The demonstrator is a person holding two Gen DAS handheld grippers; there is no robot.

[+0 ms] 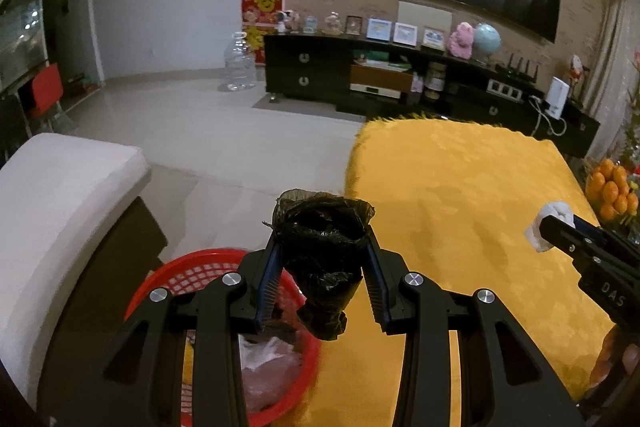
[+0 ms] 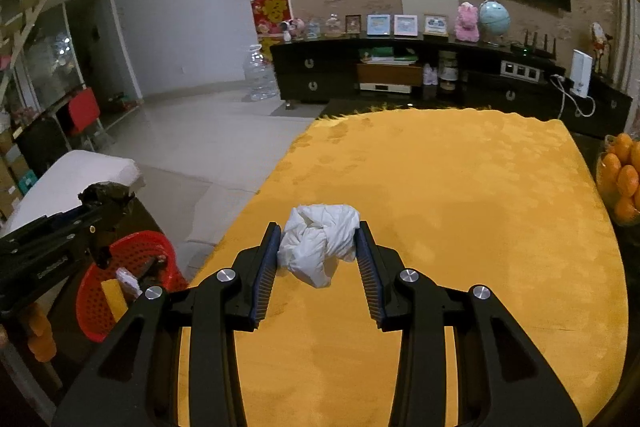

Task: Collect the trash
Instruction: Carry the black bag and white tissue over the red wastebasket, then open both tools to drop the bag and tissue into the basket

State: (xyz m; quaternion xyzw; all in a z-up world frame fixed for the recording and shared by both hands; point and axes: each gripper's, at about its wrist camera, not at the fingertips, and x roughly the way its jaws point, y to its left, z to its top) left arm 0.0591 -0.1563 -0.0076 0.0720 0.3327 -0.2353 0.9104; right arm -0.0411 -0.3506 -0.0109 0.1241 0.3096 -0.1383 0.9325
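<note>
Your left gripper [image 1: 322, 247] has its jaws clamped on the black bag wad [image 1: 322, 259], the red basket [image 1: 176, 273] at seven o'clock below. Your right gripper [image 2: 318, 247] pinches the white bag wad [image 2: 318, 243] above the bench [image 2: 480, 207]. Next, judge the drop: carry both over the basket and open.

We held a crumpled black bag [image 1: 322, 259] between the fingers of our left gripper [image 1: 323, 231], above the edge of the yellow cloth [image 1: 460, 187] and the red basket [image 1: 176, 271]. The basket held pinkish plastic [image 1: 272, 375]. At right, our right gripper [image 1: 554, 227] pinched a white wad [image 1: 554, 211]. Oranges [image 1: 612, 187] sat beyond it.
</note>
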